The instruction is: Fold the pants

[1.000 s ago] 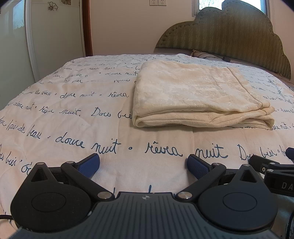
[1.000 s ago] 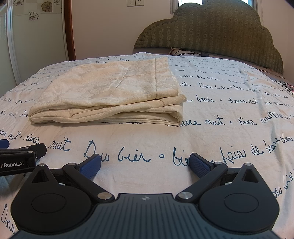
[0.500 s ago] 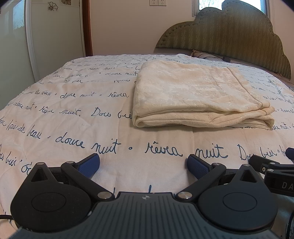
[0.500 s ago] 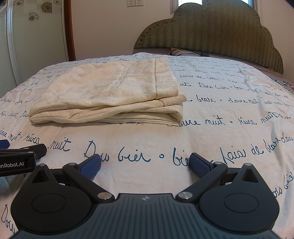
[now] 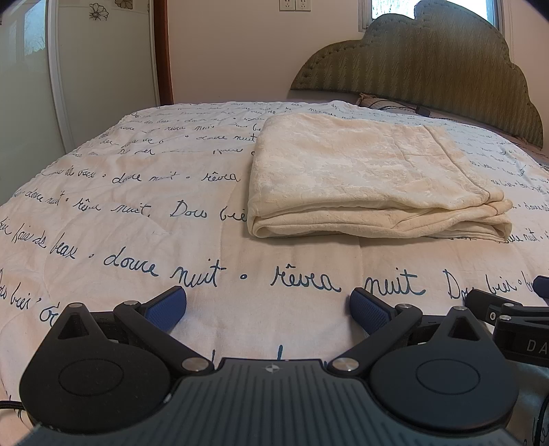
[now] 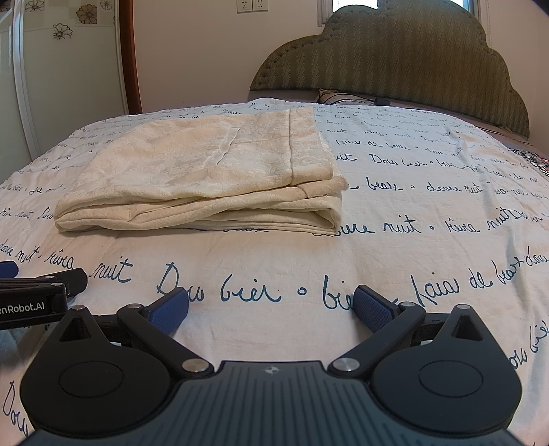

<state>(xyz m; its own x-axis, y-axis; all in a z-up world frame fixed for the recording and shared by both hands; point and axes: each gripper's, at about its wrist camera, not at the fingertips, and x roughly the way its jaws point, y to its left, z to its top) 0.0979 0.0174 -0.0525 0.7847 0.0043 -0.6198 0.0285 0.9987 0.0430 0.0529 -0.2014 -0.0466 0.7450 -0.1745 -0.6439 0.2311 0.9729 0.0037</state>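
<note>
Nothing has moved since the earlier frames. In the left wrist view the left tongs (image 5: 268, 308) gape wide and empty at bottom centre; the folded cream pants (image 5: 370, 178) lie on the bed's script-printed quilt (image 5: 137, 212), centre right. The right tongs (image 6: 271, 307) likewise gape empty, well short of the pants (image 6: 212, 178), centre left.

A white bedspread (image 5: 137, 219) with blue cursive script covers the bed, backed by a green scalloped headboard (image 6: 394, 55), with wall sockets (image 6: 252, 5) and a flower-stickered door (image 6: 61, 31) behind.
</note>
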